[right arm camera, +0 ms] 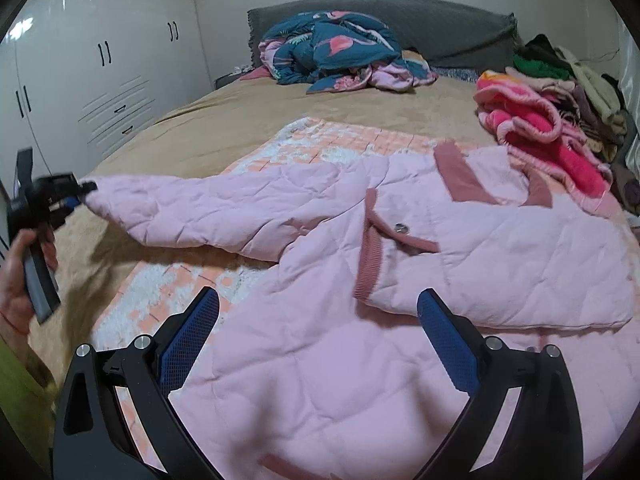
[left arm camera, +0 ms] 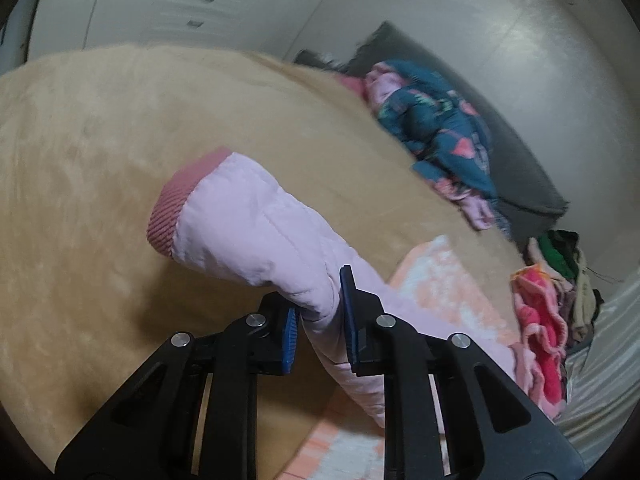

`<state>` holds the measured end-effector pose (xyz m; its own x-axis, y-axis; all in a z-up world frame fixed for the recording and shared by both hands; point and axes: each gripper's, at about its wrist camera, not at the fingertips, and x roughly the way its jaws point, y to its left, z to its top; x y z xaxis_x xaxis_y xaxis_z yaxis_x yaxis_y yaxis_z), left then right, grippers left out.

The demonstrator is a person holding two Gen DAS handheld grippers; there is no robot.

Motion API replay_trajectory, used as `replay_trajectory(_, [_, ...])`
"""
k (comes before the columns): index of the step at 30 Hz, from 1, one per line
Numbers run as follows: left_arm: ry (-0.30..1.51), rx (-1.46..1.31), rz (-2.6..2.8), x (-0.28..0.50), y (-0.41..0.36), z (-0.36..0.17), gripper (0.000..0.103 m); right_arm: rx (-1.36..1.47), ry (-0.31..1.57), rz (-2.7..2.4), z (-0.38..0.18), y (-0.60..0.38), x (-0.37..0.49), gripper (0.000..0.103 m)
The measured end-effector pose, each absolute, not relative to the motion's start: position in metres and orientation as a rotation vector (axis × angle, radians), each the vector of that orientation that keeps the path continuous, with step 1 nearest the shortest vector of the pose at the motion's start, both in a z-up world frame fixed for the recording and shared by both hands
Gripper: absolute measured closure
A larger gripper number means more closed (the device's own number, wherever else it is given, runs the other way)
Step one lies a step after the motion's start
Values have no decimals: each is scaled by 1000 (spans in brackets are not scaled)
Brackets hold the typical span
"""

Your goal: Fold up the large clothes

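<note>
Blue pads on my left gripper [left arm camera: 320, 320] are clamped on the sleeve [left arm camera: 256, 232] of the pink quilted jacket [right arm camera: 400, 264], pinching the fabric a little way back from its ribbed rose cuff [left arm camera: 172, 208]. The cuff end sticks out past the fingers, lifted off the bedding, and the rest of the sleeve hangs down between the black linkage arms. From the right wrist view I can see that same gripper [right arm camera: 76, 200] at the far left, held in a hand [right arm camera: 24, 280], with the sleeve drawn out long towards it.

My right gripper [right arm camera: 320, 340] hangs released, its fingers spread wide above the jacket's lower body, nothing between them; I cannot tell whether the tips brush the cloth.

The jacket lies spread across the bed, front up, with a rose-trimmed pocket flap [right arm camera: 384, 236] bearing a metal snap, and a rose collar [right arm camera: 460, 180] farther back. It rests on a peach and white checked blanket [right arm camera: 320, 140], which lies on a tan bedspread [right arm camera: 240, 108].

Beyond, near the grey headboard [right arm camera: 440, 20], sits a crumpled teal and pink patterned garment [right arm camera: 336, 48]. To the right is a bright pink fleece item [right arm camera: 540, 128], and behind it a heap of mixed clothes [right arm camera: 568, 72]. White wardrobe doors [right arm camera: 100, 60] with dark handles fill the left wall.
</note>
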<state>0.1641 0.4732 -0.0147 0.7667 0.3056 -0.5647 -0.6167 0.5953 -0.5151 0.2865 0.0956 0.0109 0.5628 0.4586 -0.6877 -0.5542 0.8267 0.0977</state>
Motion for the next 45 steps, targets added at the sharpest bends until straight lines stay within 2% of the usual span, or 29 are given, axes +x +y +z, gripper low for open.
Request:
replay_trajectory(17, [301,-626,399,155,402,67,93,-90,740,442,31,-19,281,4])
replay_trajectory(32, [318,-469,320,179,304,133,97,25,659,377,56,-100,259,4])
replay_trajectory(45, [361,-348,269,199,221,154,98,169,618,349,66,-172,241,4])
